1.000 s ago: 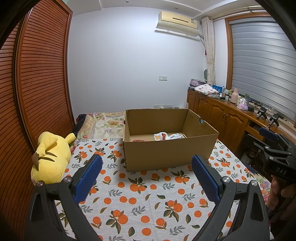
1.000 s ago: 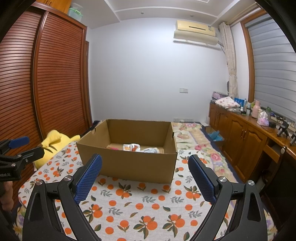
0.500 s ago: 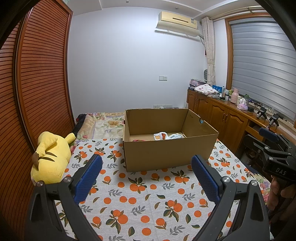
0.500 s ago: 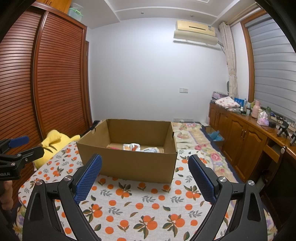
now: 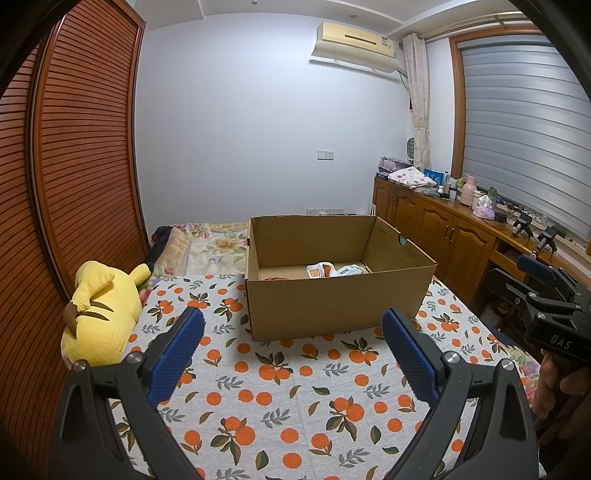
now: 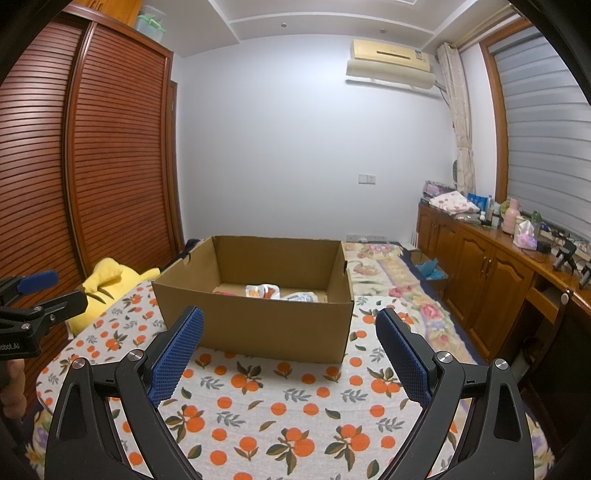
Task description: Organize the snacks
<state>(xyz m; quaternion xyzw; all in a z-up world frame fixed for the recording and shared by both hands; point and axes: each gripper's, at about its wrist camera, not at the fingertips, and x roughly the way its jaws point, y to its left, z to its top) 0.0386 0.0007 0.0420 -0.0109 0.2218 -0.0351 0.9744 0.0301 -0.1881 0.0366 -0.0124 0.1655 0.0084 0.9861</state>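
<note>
Nearest to you, your left gripper [image 5: 291, 350] is spread wide with nothing between its blue pads [image 5: 177, 356]. It hangs above a cloth printed with oranges [image 5: 295, 398]. Your right gripper [image 6: 290, 349] is likewise spread and empty over the same cloth.

Just beyond both sits an open cardboard box [image 5: 332, 306], resting on the cloth. Inside it, on the floor toward the back, lie a few snack packets [image 5: 334, 270], white with red and orange print. No snacks show on the cloth outside the box.

Judging from this, either the gathering is finished or no item is in hand yet. Any next move calls for finding a loose snack, which neither view shows, or reaching over the box's near wall to tidy the packets. That wall is tall, so you would need to come in from above.

Beside the box on your left lies a yellow plush toy [image 5: 101, 317], in front of a slatted wooden wardrobe [image 5: 74, 184]. Farther off are a flowered bedspread [image 6: 388, 266], a wooden sideboard [image 5: 443, 232] with bottles, and a wall air conditioner [image 5: 354, 46].

The left view shows the right gripper from the side, with your hand [image 5: 554, 384] below it. The right view alone shows the bedspread stretching past the box, and a plastic tub [image 6: 149, 24] atop the wardrobe.
</note>
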